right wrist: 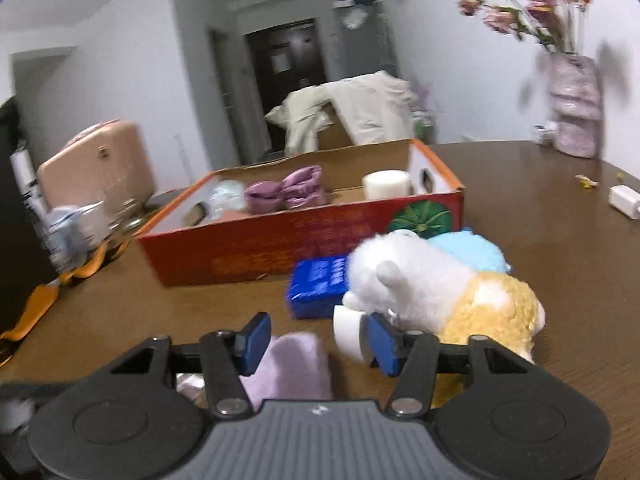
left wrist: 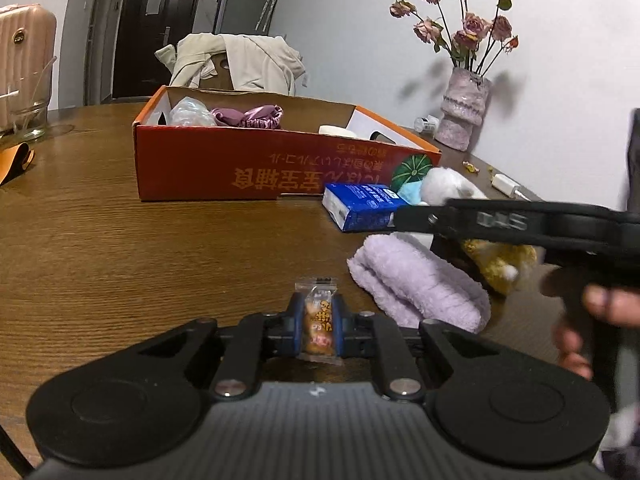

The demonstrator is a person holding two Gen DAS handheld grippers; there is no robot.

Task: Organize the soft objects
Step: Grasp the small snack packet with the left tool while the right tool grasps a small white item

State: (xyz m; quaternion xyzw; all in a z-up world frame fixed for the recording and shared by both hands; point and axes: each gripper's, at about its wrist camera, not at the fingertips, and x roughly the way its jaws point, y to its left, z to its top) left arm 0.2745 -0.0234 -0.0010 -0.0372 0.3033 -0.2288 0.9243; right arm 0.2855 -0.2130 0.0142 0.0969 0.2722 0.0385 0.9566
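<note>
The left hand-held gripper [left wrist: 319, 326] is clamped on a small snack packet [left wrist: 318, 322], which stands upright between the blue pads just above the table [left wrist: 120, 248]. Gripped round its middle, the packet is ready, I judge, to be carried to the box [left wrist: 256, 168] on the far side.

The right hand-held gripper [right wrist: 316, 342] has its jaws part open over the near end of a folded lilac towel [right wrist: 292, 364]. The towel lies between the pads [right wrist: 256, 342], but they do not seem to press on it yet, so nothing is held. It reaches in from the right because the soft things are heaped there: a white and yellow plush [right wrist: 432, 288], a blue plush [right wrist: 472, 254] behind it and a blue tissue pack [right wrist: 316, 286] to its left, all lying near the box's front wall.

The box already holds a purple satin bundle [right wrist: 286, 192], a clear plastic bundle [right wrist: 226, 196] and a white roll [right wrist: 386, 184], so it looks like the collecting place
</note>
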